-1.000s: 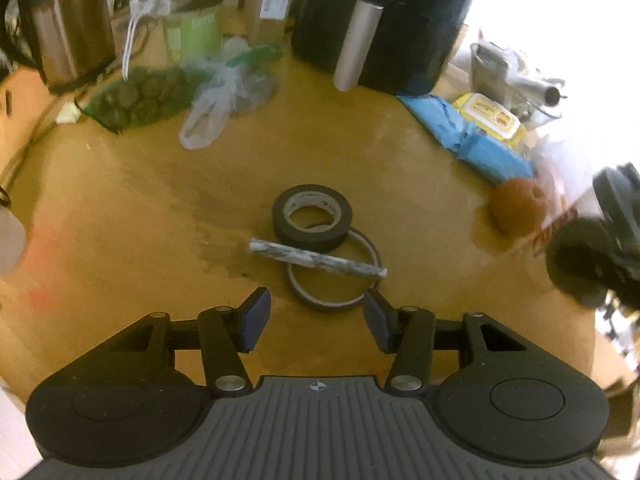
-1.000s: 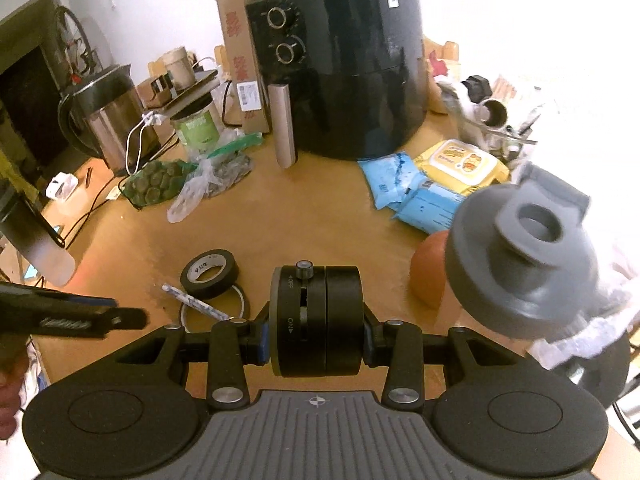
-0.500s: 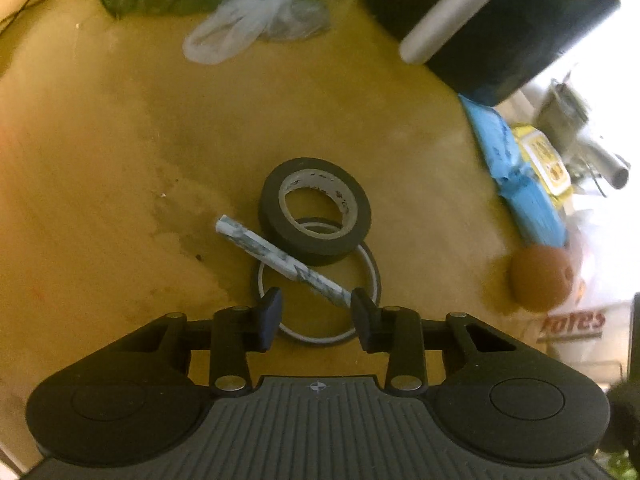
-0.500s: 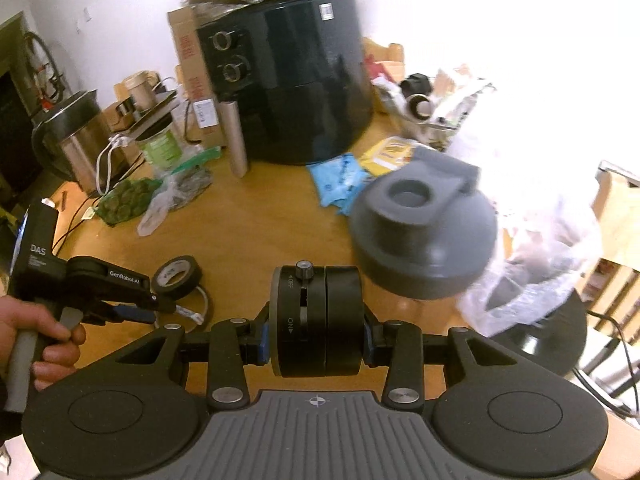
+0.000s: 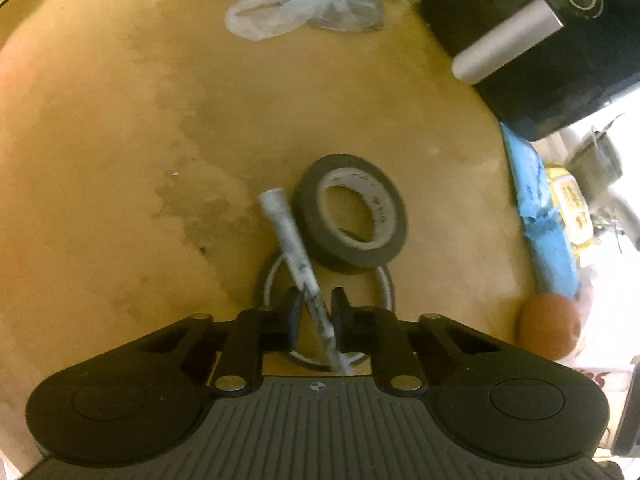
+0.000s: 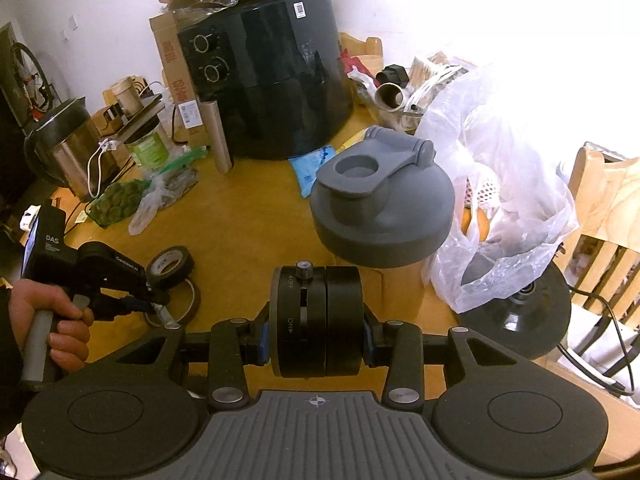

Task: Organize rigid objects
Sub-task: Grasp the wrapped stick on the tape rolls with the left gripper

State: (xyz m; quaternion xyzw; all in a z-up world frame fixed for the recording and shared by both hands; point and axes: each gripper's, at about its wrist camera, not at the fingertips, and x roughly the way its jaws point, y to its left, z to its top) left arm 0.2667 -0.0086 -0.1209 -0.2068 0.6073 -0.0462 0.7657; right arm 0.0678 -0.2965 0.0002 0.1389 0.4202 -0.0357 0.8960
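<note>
A white speckled stick (image 5: 286,232) lies across a thin tape ring (image 5: 386,280) on the wooden table (image 5: 120,160), beside a thick black tape roll (image 5: 352,210). My left gripper (image 5: 316,304) points steeply down and is shut on the stick's near end. In the right wrist view the left gripper (image 6: 158,304) sits low at the left, in a person's hand (image 6: 64,320), next to the tape roll (image 6: 170,262). My right gripper (image 6: 316,346) is shut on a black round device (image 6: 304,304) with an ON/OFF slider, held above the table.
A grey flip-top lid (image 6: 384,208) stands just beyond the right gripper. A black air fryer (image 6: 264,80), a steel kettle (image 6: 60,148), a white plastic bag (image 6: 500,200), blue packets (image 5: 548,232), an orange (image 5: 548,326) and a clear bag (image 5: 296,12) ring the table. A wooden chair (image 6: 608,200) is at the right.
My left gripper came down over the stick, rolled and closed on it; the stick now points away instead of lying crosswise. The right gripper swung sideways, still gripping the black device.
</note>
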